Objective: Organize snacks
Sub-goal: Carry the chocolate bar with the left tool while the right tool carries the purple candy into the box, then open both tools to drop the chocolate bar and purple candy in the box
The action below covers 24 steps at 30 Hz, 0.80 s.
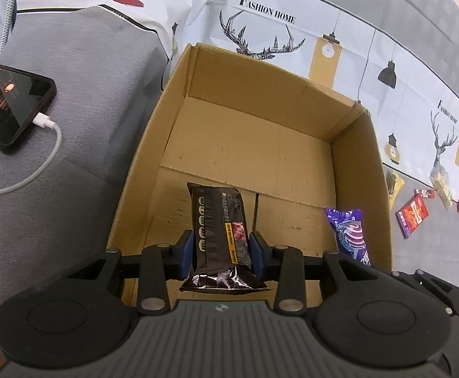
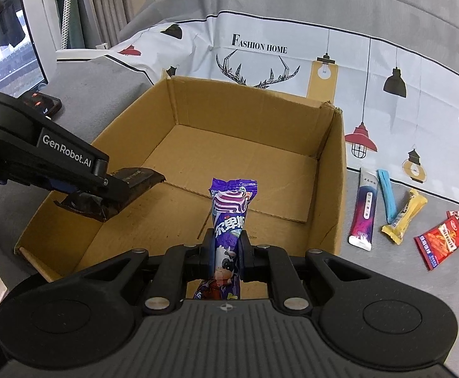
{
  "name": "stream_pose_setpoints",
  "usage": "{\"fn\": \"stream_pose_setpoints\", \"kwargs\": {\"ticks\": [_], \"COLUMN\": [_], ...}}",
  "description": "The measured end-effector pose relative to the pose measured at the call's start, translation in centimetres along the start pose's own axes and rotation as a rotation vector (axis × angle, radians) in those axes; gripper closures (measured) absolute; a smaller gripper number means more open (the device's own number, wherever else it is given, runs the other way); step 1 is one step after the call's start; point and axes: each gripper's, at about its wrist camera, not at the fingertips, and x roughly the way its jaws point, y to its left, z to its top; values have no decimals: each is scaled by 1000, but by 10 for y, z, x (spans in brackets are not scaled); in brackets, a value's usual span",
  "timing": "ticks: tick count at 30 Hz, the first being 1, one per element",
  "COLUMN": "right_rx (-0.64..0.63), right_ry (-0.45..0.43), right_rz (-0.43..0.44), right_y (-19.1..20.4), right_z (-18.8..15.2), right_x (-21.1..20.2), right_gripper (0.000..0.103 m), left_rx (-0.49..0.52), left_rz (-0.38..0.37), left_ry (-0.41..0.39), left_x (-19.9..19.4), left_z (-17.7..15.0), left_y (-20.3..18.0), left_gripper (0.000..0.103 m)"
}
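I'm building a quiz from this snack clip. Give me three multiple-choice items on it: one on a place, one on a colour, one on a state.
1. Where does the phone lie?
A. in the box
B. on the grey cushion left of the box
C. on the patterned sheet

2. What colour is the wrapper in the right gripper?
A. purple
B. green
C. orange

3. What is the left gripper doing?
A. hanging open with nothing in it
B. shut on nothing
C. shut on the black bar above the box

Answers:
1 B: the phone rests on the cushion, cable plugged in.
2 A: the purple snack stands up between its fingers.
3 C: both blue pads press the bar's sides.
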Motion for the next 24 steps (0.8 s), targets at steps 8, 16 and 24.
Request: {"fn": "stream_pose_setpoints", "kwargs": {"ticks": [8, 16, 24], "right_rx": [22, 27, 18], "right_ry": [7, 7, -10], "right_rz": [3, 3, -1], "right_y": [-5, -7, -6], "right_z": [0, 4, 8], "right_x": [7, 16, 28], "right_gripper": [89, 89, 78], "left_rx": [8, 20, 41], "left_rz": [16, 45, 72], "left_ry": [17, 31, 61], "left_x": [8, 18, 34], "left_z": [2, 5, 9], "left_y": [-5, -9, -11], "left_gripper": [61, 61, 58]}}
